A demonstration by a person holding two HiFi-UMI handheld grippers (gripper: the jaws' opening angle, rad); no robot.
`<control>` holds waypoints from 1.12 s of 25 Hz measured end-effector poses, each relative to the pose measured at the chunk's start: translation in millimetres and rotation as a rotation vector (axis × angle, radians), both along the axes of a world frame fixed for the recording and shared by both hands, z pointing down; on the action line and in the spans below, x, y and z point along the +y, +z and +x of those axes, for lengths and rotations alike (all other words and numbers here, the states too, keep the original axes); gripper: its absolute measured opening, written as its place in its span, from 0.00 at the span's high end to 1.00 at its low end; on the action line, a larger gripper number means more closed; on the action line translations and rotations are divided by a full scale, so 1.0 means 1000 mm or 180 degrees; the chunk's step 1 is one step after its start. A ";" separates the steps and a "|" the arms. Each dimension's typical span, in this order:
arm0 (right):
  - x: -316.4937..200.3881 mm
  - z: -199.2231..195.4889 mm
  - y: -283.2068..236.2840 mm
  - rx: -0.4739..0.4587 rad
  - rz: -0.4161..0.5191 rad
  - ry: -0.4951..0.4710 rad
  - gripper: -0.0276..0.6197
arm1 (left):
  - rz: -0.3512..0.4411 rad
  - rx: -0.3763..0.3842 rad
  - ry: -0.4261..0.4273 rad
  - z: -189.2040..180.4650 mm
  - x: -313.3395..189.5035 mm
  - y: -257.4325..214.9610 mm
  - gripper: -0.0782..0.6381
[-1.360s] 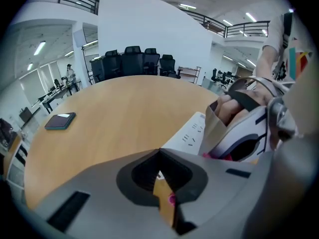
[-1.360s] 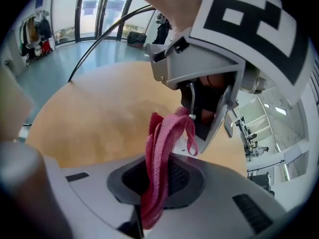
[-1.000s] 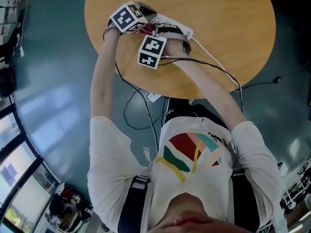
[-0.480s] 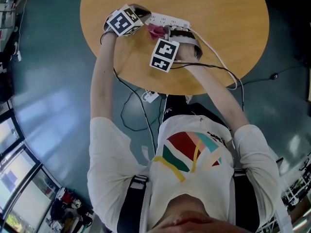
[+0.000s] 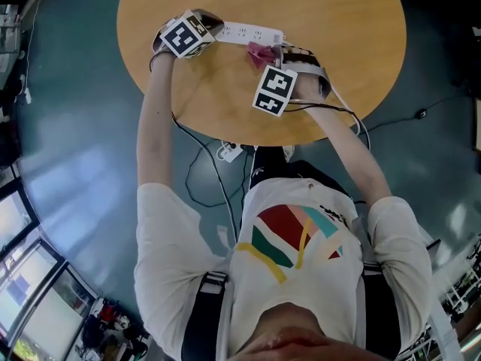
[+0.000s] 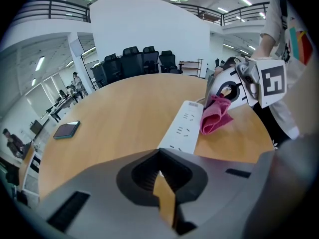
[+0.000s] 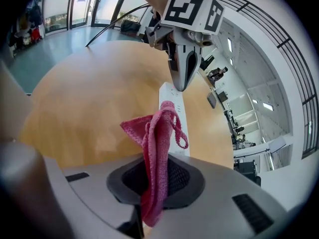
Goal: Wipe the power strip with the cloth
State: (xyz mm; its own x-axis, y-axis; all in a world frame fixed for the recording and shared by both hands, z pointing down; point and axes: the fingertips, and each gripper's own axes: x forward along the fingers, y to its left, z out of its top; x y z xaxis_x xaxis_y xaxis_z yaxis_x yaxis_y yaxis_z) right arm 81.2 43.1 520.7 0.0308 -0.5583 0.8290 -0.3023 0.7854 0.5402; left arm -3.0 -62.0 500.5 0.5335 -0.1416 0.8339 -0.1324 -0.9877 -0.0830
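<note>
A white power strip (image 5: 244,32) lies on the round wooden table (image 5: 346,36). My left gripper (image 5: 215,25) is shut, and its tip rests at the strip's left end (image 7: 172,108); the right gripper view shows that left gripper (image 7: 183,78) standing on the far end. My right gripper (image 5: 267,52) is shut on a pink cloth (image 7: 155,143), which hangs from the jaws over the strip's right part. In the left gripper view the cloth (image 6: 215,116) lies against the strip (image 6: 185,127) beside the right gripper (image 6: 227,91).
A dark phone (image 6: 66,129) lies on the table, well away from the strip. The strip's white cord (image 5: 340,100) and black cables run off the table's near edge to the floor. Office chairs (image 6: 134,61) stand beyond the far edge.
My right gripper has carried the pink cloth to the right along the strip, away from the left gripper, so more of the strip shows. The left gripper has stayed at its end.
</note>
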 end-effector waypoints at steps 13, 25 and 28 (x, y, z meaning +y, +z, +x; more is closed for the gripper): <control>0.018 0.045 -0.015 0.0095 0.0021 0.0052 0.90 | 0.0108 0.0222 -0.0376 0.003 -0.001 -0.019 0.84; 0.046 0.072 -0.153 -0.2578 0.0496 0.1026 0.90 | 0.0824 0.2902 -0.2477 0.058 0.105 -0.190 0.84; 0.073 0.082 -0.204 -0.3173 0.0764 0.1058 0.90 | 0.0866 0.3082 -0.2534 0.078 0.145 -0.235 0.84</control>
